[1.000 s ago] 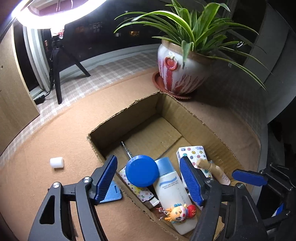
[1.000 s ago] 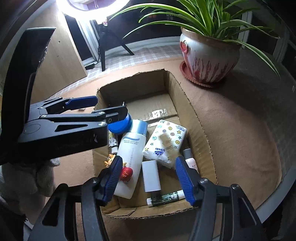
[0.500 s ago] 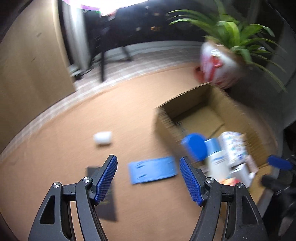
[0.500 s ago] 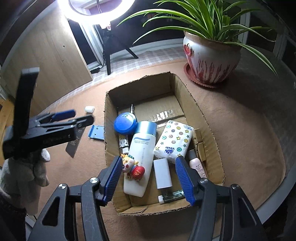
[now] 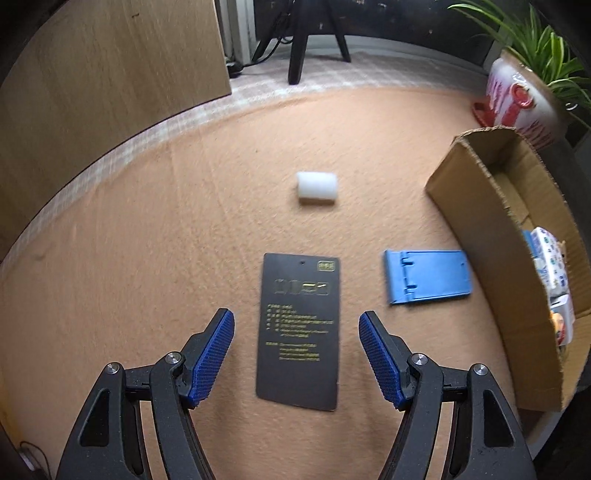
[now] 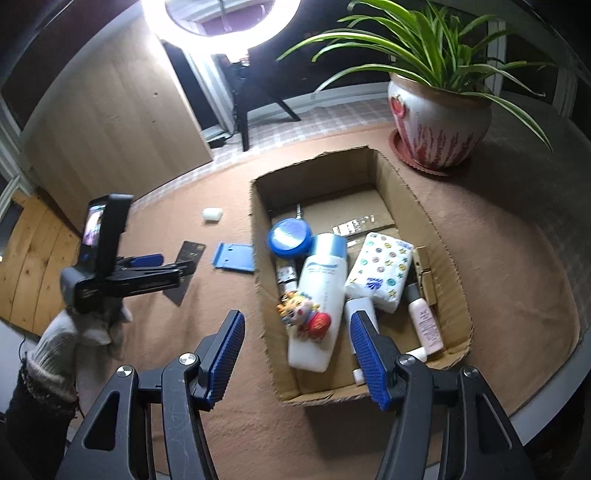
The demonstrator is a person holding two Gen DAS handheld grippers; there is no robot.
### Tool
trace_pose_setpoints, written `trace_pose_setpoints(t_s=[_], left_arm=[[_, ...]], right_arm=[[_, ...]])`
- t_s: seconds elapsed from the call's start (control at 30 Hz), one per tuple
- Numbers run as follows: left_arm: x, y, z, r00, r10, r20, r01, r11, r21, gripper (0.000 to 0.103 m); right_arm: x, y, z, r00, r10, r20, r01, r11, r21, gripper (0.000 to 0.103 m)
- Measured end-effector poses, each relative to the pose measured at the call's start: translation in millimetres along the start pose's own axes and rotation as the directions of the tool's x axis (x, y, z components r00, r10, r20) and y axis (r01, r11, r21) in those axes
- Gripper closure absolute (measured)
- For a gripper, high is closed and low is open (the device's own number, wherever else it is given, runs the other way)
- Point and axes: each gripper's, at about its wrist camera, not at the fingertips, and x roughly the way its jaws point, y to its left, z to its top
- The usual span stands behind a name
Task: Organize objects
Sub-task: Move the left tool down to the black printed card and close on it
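My left gripper [image 5: 296, 352] is open and empty, its jaws either side of a flat black card [image 5: 299, 328] lying on the tan mat. A blue plastic stand [image 5: 427, 276] lies to the card's right and a small white cylinder [image 5: 317, 187] lies beyond it. The cardboard box [image 5: 476, 236] is at the right. In the right wrist view my right gripper [image 6: 297, 354] is open and empty above the box's [image 6: 443, 236] near left corner. The box holds a white bottle [image 6: 319, 295], blue lid [image 6: 290, 236], tissue pack [image 6: 380, 273], toy figure [image 6: 303, 314] and small bottles. My left gripper [image 6: 173, 266] shows at the left over the card [image 6: 186, 254].
A potted spider plant [image 6: 439, 114] stands behind the box on the right. A ring light on a tripod [image 6: 207, 18] and a wooden panel [image 6: 110, 122] stand beyond the mat. The table edge [image 6: 546, 413] curves close on the right.
My left gripper has swung left, away from above the box, and now hangs over the black card on the mat. My right gripper has pulled back slightly from the box.
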Motion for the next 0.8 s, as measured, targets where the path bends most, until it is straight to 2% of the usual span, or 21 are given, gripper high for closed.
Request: trace_pose_setpoints(t_s=[0.17,0.6,0.63,0.73,0.8], left_arm=[[13,7,-1,1.000,0.002,-0.030,-0.003,1.000,-0.022,0.029],[16,5,-1,0.999,-0.023,-0.027,0.022,0.999,-0.030,0.030],[17,4,-1,1.000,-0.017,-0.023,0.017,1.000,-0.019,0.031],[15,2,-4,1.000,-0.009,-0.003,0.009,1.000,-0.006,0.047],[14,7,-3,1.000,-0.027,-0.003,0.027,0.999,-0.032,0.050]], right_arm=[[-9,9,-7,1.000,0.008,0.011,-0.008,1.000,-0.025,0.047],[-16,6,-12,1.000,-0.001,0.017,0.001,1.000,-0.013,0.047],[-15,6,-12,1.000,-0.001,0.016,0.001,1.000,-0.012,0.047],[-15,5,-12,1.000,-0.002,0.015,0.003,1.000,-0.009,0.047],[-15,5,-13,1.000,-0.006,0.017,0.006,1.000,-0.006,0.047]])
